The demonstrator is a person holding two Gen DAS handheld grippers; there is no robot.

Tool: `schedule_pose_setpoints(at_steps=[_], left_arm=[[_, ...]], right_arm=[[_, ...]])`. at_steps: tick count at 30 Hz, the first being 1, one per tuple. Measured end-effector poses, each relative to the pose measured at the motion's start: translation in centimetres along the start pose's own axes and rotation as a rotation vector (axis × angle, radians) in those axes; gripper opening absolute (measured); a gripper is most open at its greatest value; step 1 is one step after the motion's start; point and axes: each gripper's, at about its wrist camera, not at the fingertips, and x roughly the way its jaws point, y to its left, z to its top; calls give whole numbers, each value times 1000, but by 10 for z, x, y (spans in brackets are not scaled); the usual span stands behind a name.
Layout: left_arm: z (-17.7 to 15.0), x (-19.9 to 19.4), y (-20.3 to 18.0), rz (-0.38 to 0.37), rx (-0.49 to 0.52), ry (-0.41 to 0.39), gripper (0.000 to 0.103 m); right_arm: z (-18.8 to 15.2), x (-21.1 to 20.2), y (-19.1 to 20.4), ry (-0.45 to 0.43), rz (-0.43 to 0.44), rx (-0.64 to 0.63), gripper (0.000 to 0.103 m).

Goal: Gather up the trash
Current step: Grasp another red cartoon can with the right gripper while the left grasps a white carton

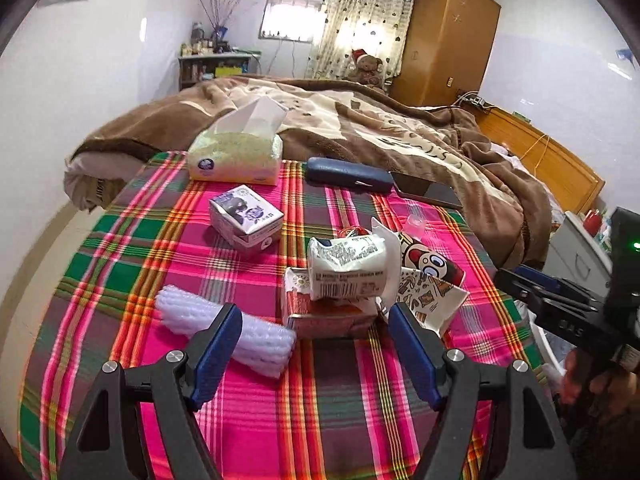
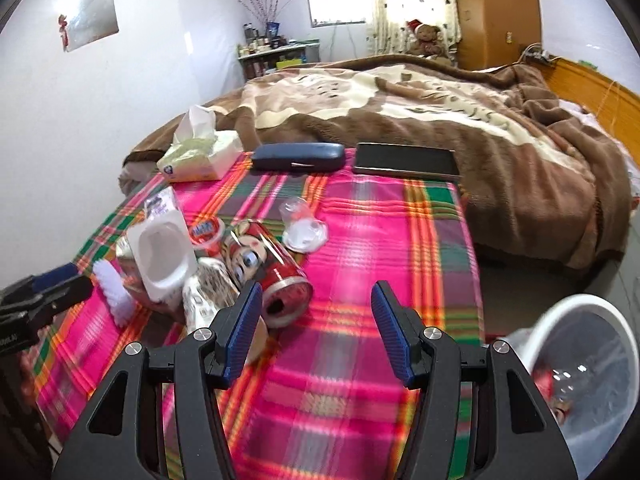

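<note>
Trash pile: we see a cluster of wrappers and packets near the middle of the plaid cloth (image 1: 248,420), touching one another.
Red can: we see a red cartoon-printed can (image 2: 276,276) lying on its side, its open end toward the right wrist camera.
White packet: we see a white printed packet (image 1: 348,256) resting on top of a red-and-white carton (image 1: 320,312).
Foam sleeve: we find a white foam net sleeve (image 1: 240,332) lying flat just left of the carton.
Small box: we note a purple-and-white box (image 1: 246,220) apart from the pile, farther back.
Clear lid: we see a clear plastic cup piece (image 2: 302,232) behind the can.
Left claw: our left claw (image 1: 316,344) stands wide with nothing between its pads, close in front of the carton.
Right claw: our right claw (image 2: 316,320) stands wide and empty above the cloth, just right of the can.
Bin: we see a white lined bin (image 2: 580,368) at the right, below the bench edge, with some rubbish inside.
Bench: we see the bench covered by pink, green and orange plaid, also carrying a tissue pack (image 1: 236,154), a dark blue case (image 2: 298,156) and a dark tablet (image 2: 406,160).
Room: we see a bed under a brown blanket (image 2: 440,112), a teddy bear (image 1: 366,68), a wooden wardrobe (image 1: 448,40) and white walls.
</note>
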Motion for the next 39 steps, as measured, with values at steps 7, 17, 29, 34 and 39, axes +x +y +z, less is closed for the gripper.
schedule_pose_setpoints(at_steps=[7,17,29,34,39], left_arm=[[20,21,-10,-71,13,17,83],[30,55,-18,-72,-4,69,83],[27,72,-2,-56,-43,105,77],[27,75,-4,-49,-32,110,66],[27,72,-7,-41,-17,99,62]], right_arm=[[14,22,6,32,59,-19,58],[14,51,17,137,153,-54,58],[15,64,27,179,189,-72,58],[17,68,26,195,196,-70,58],[15,69,30,211,181,-78,58]])
